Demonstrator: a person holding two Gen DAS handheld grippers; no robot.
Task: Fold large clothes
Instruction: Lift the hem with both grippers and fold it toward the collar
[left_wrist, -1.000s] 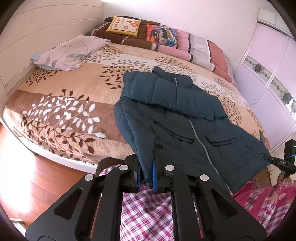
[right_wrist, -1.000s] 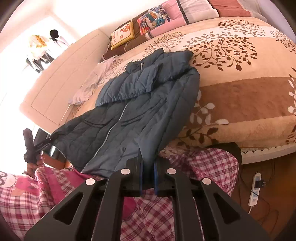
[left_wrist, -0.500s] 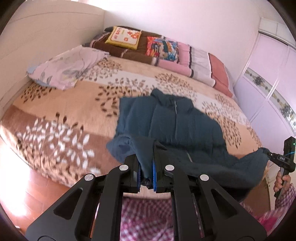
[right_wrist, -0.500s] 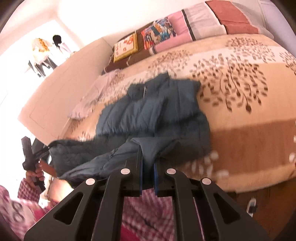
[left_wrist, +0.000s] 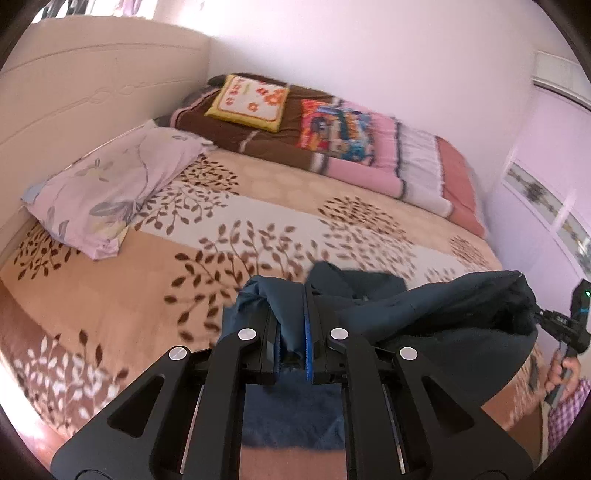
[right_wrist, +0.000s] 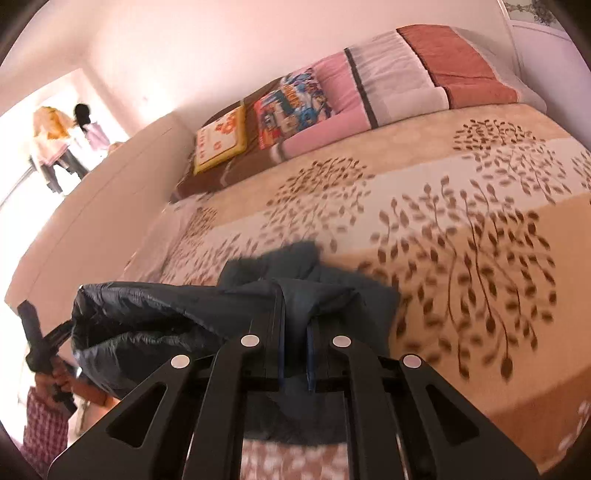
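A dark blue padded jacket (left_wrist: 424, 314) is lifted by its hem over the near edge of the bed (left_wrist: 258, 206). My left gripper (left_wrist: 291, 325) is shut on one hem corner. My right gripper (right_wrist: 295, 325) is shut on the other corner, and also shows at the far right of the left wrist view (left_wrist: 539, 317). The hem stretches between them, and the jacket (right_wrist: 177, 314) folds up toward its collar, which rests on the bed. The left gripper shows at the left of the right wrist view (right_wrist: 68, 326).
A lilac pillow (left_wrist: 110, 184) lies at the bed's left by the white headboard (left_wrist: 92, 96). A folded striped quilt (left_wrist: 369, 147) with a yellow cushion (left_wrist: 251, 99) lines the far side. Wardrobe doors (left_wrist: 546, 166) stand at right.
Both grippers have lifted the jacket's hem off the bed edge and carried it forward over the jacket's body. The jacket, flat one second ago, is now doubled up.
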